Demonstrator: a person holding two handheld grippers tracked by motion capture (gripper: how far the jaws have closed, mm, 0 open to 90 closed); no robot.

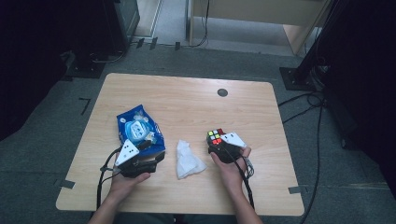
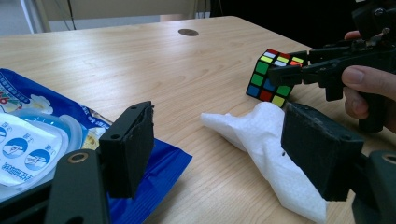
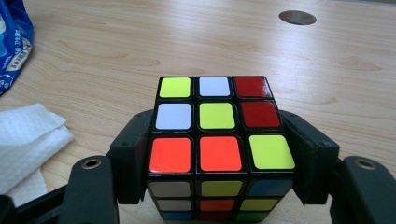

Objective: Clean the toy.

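A scrambled Rubik's cube sits right of the table's middle, with my right gripper shut on it. In the right gripper view the two jaws press the sides of the cube. In the left gripper view the cube looks tilted in the right gripper. My left gripper is open at the near edge of a blue wipes pack. Its jaws stand wide with nothing between them, one over the pack, the other over a crumpled white tissue.
The tissue lies between the two grippers on the wooden table. A dark round grommet sits toward the far right of the top. Cables trail from both grippers off the near edge. Dark stands and cables surround the table on the floor.
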